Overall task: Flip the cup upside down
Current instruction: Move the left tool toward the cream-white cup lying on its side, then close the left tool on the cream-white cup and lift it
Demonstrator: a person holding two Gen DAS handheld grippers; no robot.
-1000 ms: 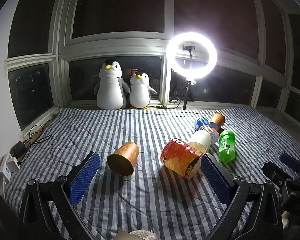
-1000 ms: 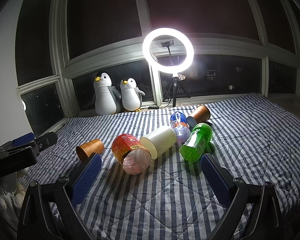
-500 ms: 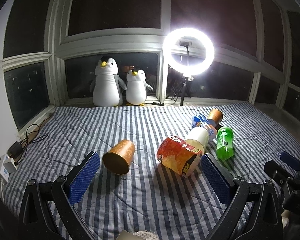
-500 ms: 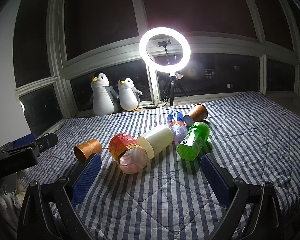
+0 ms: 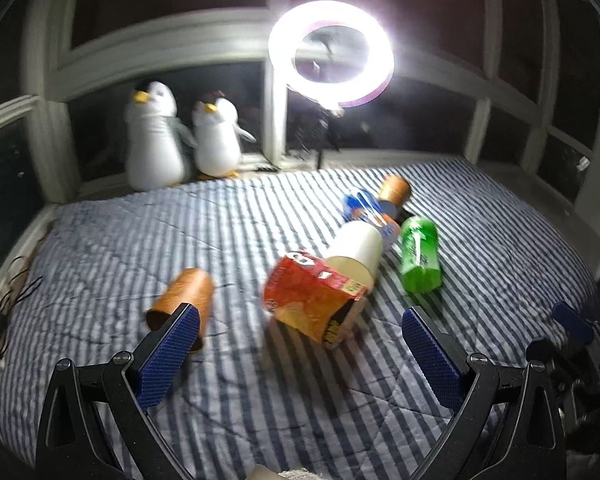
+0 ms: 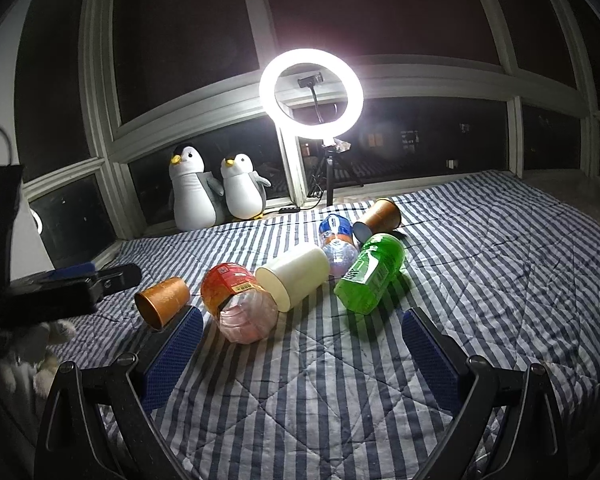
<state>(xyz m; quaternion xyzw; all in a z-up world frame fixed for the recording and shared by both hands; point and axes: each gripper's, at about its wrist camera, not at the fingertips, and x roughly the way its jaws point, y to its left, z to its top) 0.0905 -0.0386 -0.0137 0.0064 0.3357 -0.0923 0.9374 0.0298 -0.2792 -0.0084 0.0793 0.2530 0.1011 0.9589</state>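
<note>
A copper paper cup (image 5: pixel 184 298) lies on its side on the striped blanket, mouth toward me, just beyond my left finger pad (image 5: pixel 168 358); it also shows in the right wrist view (image 6: pixel 162 300). A second copper cup (image 5: pixel 395 190) lies on its side farther back, also in the right wrist view (image 6: pixel 378 216). A white cup (image 6: pixel 294 276) lies on its side in the middle. My left gripper (image 5: pixel 300 356) is open and empty above the blanket. My right gripper (image 6: pixel 300 356) is open and empty, in front of the cluster.
A red-labelled bottle (image 5: pixel 316 298), a green bottle (image 6: pixel 370 274) and a blue-labelled bottle (image 6: pixel 336 236) lie among the cups. Two plush penguins (image 6: pixel 216 190) and a lit ring light (image 6: pixel 311 94) stand at the window. Cables lie at the left edge (image 5: pixel 4 308).
The left wrist view has swung and tilted, blurred by motion; the near copper cup now sits lower left, partly behind the left pad. The right gripper has moved slightly closer to the objects.
</note>
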